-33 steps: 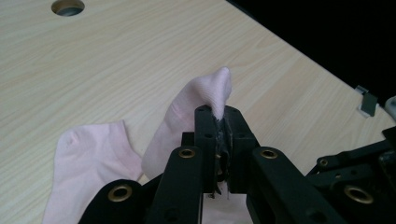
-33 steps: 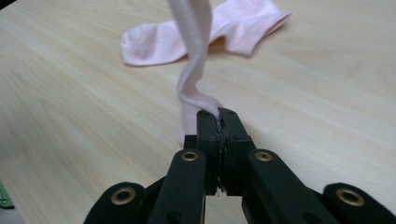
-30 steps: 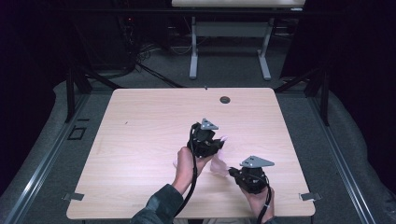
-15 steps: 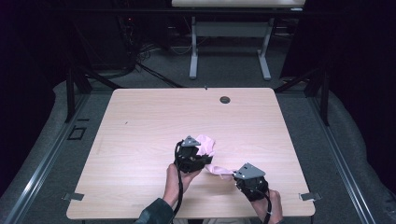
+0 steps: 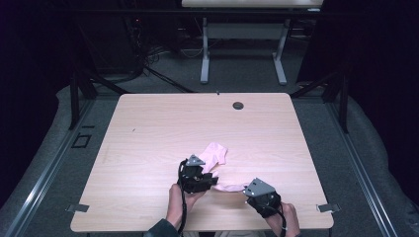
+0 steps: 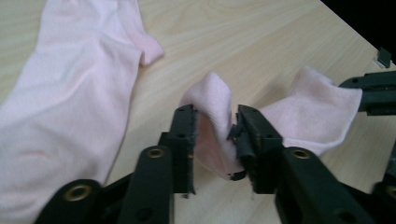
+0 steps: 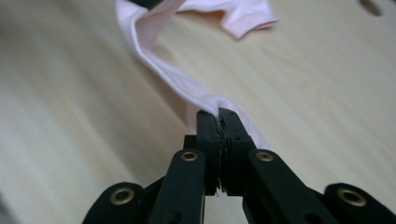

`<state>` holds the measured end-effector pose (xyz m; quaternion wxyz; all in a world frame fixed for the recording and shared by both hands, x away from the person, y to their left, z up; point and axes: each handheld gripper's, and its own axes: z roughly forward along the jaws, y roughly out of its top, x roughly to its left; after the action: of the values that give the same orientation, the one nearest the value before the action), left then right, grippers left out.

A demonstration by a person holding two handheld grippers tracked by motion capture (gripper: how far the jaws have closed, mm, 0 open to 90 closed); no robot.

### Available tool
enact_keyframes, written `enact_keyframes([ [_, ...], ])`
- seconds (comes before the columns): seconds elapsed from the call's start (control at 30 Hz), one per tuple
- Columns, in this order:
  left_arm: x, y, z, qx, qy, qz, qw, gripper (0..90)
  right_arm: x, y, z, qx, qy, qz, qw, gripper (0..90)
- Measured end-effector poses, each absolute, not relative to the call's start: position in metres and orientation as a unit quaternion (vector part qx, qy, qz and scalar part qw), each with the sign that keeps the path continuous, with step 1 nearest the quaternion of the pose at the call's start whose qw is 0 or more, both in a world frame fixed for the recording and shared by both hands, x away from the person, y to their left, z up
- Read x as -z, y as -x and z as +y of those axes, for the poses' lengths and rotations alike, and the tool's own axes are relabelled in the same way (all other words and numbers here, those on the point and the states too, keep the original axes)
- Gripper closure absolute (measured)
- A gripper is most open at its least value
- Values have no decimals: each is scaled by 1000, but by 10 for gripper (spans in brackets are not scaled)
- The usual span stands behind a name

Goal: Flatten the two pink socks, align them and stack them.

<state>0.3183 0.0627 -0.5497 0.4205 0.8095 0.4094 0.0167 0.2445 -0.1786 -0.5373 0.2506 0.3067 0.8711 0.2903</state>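
A pink sock-like cloth [image 5: 213,153] lies on the light wooden table [image 5: 148,128], its wide part flat beyond my left gripper [image 5: 213,178]. A narrow twisted length [image 5: 230,187] runs from there to my right gripper [image 5: 245,190] near the front edge. In the left gripper view, the left gripper [image 6: 215,126] has just been opening; a loose upright fold of the cloth [image 6: 212,121] stands between its parted jaws. In the right gripper view, the right gripper [image 7: 218,116] is shut on the cloth's end [image 7: 163,70]. The right gripper's jaws [image 6: 373,91] also show at the far right of the left gripper view.
A round cable hole [image 5: 238,105] sits near the table's far edge. Metal brackets [image 5: 78,208] [image 5: 328,208] stick out at the front corners. Behind the table stand another table's legs [image 5: 242,54] and cables on a dark floor.
The left hand has come down and toward the near edge, laying the cloth on the table. Its jaws have parted around the fold. The right gripper has barely shifted and stays shut.
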Motion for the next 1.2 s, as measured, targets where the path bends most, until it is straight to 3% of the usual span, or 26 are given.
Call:
enact_keyframes([
  [0.17,547,-310,73,-14,-807,415,420,419,537,-236,-191,-300,-312,881,191,752],
  [0.3,539,-300,91,-34,-807,422,413,369,535,-231,-203,-311,-319,884,140,520],
  [0.4,539,-300,96,-40,-811,427,399,364,530,-228,-216,-330,-335,873,128,451],
  [0.67,545,-301,85,-39,-824,421,378,409,535,-245,-231,-332,-418,839,106,473],
  [0.7,548,-302,80,-32,-830,420,365,420,542,-247,-225,-323,-428,837,104,511],
  [0.87,553,-303,77,-26,-840,414,350,607,549,-250,-213,-301,-434,841,121,604],
  [1.2,561,-301,78,-14,-850,405,336,845,559,-259,-204,-274,-429,853,117,765],
])
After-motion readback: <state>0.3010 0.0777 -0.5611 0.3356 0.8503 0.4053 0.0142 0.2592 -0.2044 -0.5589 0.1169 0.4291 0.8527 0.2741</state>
